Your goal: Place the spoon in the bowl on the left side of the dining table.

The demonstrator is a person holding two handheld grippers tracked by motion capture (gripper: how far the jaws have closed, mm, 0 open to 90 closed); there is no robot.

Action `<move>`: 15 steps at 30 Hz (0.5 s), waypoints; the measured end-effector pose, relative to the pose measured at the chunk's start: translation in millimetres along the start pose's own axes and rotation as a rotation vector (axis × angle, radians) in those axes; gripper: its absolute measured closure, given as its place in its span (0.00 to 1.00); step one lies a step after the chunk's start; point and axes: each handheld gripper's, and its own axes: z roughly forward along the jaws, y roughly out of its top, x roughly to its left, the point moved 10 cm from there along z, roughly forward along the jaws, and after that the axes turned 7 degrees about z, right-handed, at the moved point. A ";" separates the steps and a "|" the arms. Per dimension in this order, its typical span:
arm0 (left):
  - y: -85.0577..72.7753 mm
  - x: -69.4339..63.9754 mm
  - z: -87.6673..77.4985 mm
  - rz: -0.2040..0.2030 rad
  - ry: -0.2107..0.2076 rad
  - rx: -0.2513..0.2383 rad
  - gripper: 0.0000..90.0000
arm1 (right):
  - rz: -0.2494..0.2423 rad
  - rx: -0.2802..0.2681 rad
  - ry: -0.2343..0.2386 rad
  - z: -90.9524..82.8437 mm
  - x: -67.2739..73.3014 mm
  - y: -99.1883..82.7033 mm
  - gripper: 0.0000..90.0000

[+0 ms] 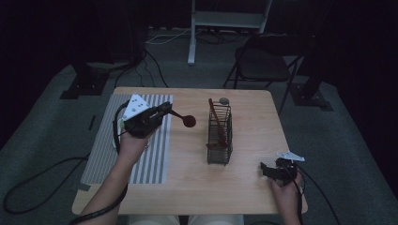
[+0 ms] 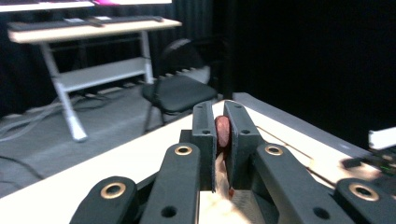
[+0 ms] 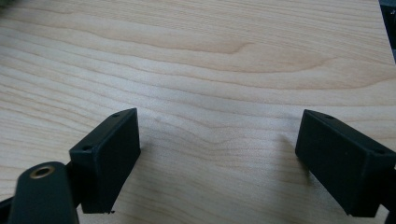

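Wooden table: left gripper clamps red, perhaps spoon; right gripper agape.

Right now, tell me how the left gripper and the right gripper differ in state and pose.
The left gripper is shut on a red spoon; the right gripper is open and holds nothing. The left gripper is raised over the striped mat, pointing toward the wire basket; the right gripper sits low near the table's right front corner, its fingers spread just above bare wood. Both are black, hand-held, and trail a cable.
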 end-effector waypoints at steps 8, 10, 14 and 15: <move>-16.5 31.8 -14.6 -0.025 0.083 0.018 0.93 | 0.001 0.000 -0.001 0.0 -0.2 0.0 0.15; -19.7 41.7 -20.9 -0.035 0.104 0.016 0.93 | 0.002 0.000 -0.001 0.0 -0.2 0.0 0.15; -29.5 63.5 -34.5 -0.062 0.151 0.024 0.93 | 0.001 0.000 -0.001 0.0 -0.2 0.0 0.15; -32.1 69.3 -38.0 -0.066 0.172 0.021 0.93 | 0.002 0.000 -0.001 0.0 -0.1 0.0 0.15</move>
